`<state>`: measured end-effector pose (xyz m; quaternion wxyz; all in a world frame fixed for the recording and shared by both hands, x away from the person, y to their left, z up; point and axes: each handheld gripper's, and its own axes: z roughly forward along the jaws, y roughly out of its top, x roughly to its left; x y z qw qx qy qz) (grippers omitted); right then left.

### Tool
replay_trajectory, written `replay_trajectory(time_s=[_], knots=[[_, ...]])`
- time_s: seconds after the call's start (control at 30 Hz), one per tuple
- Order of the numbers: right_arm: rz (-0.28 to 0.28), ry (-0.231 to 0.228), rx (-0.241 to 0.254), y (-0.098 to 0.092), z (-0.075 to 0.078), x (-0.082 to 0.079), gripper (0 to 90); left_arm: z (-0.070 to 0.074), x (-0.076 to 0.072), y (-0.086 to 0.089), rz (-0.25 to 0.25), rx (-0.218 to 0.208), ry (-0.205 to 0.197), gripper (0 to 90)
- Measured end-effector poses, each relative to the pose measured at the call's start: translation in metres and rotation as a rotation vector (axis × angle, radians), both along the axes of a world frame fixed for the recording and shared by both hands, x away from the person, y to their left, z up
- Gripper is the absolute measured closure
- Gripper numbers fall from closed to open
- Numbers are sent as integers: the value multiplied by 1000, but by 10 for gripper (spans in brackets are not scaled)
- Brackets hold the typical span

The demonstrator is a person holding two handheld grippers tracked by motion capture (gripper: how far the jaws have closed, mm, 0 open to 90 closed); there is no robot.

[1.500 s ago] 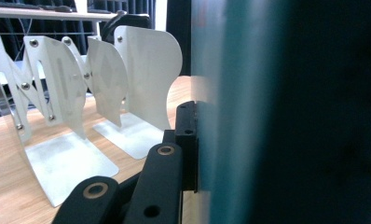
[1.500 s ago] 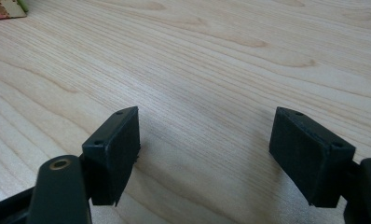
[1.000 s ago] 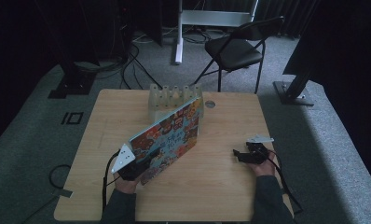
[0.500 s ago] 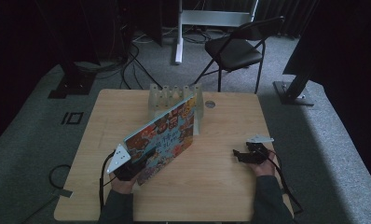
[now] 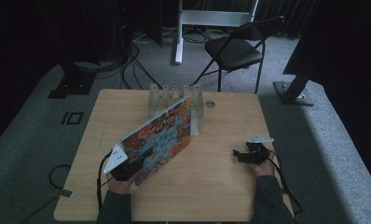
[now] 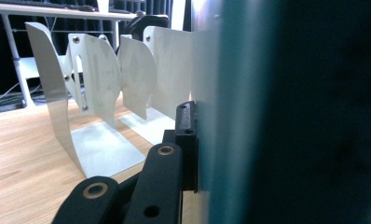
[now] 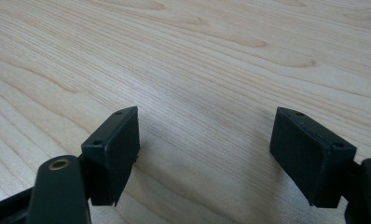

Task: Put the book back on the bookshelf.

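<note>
Black pads of my left tool (image 5: pixel 127 169) are clamped on the near edge of a colourful picture book (image 5: pixel 161 136), tilting it up off the counter (image 5: pixel 211 186), its far end toward the white metal divider rack (image 6: pixel 104 88), I judge to slot it there. My right tool (image 7: pixel 204 154) hovers with jaws apart over bare pale wood. Beyond stands a black folding chair (image 5: pixel 237 46) on grey carpet.

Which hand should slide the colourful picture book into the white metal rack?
Left. The left gripper already grips the colourful picture book, its far end by the white metal rack. The right gripper rests open and empty.
</note>
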<state>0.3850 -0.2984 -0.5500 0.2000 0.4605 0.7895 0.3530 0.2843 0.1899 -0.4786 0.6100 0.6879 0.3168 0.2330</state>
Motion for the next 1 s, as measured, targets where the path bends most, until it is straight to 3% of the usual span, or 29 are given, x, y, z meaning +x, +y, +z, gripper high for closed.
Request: replay_trajectory(time_s=[0.4,1.0], knots=[[0,0,-1,0,0,0,238,0,2,13,18,-43,28,809],[0,0,-1,0,0,0,238,6,0,22,50,-39,26,811]])
